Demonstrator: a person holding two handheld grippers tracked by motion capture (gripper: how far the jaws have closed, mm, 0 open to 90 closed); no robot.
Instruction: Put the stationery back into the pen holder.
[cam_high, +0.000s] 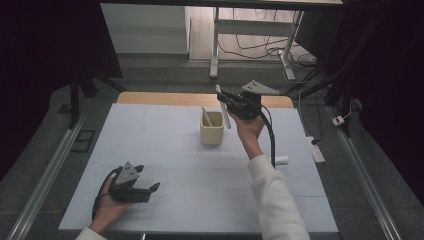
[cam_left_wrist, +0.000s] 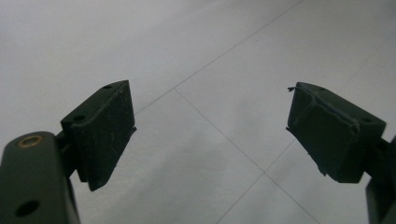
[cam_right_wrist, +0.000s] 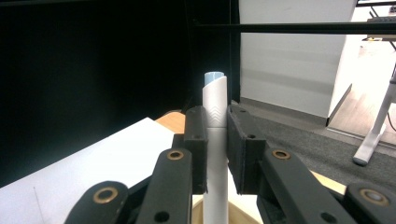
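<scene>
Held thing: a slim white plastic marker pen with a pale blue end (cam_right_wrist: 215, 140), also seen from the high view (cam_high: 223, 111), held above the table just right of the cup.
Long axis: in the high view it runs near upright, its upper end leaning slightly to the table's far side and its lower end down beside the cup's right rim; in the right gripper view the pale blue end points up, past the pads.
Right gripper (cam_high: 231, 103): its two black jaws are pressed onto the pen's barrel from both sides, and it is raised over the far middle of the table.
Left gripper (cam_high: 150, 189): jaws spread wide with nothing between them, low over the near left of the white-covered table (cam_high: 165, 150).
Container: a cream, squarish ceramic cup (cam_high: 211, 129) stands upright at the table's middle.
Contents: one pale stick-like pen (cam_high: 206, 117) leans inside it, top tilted left.
Aside: a short white cylinder (cam_high: 281, 160) lies on the table near the right edge, well apart from the cup.
</scene>
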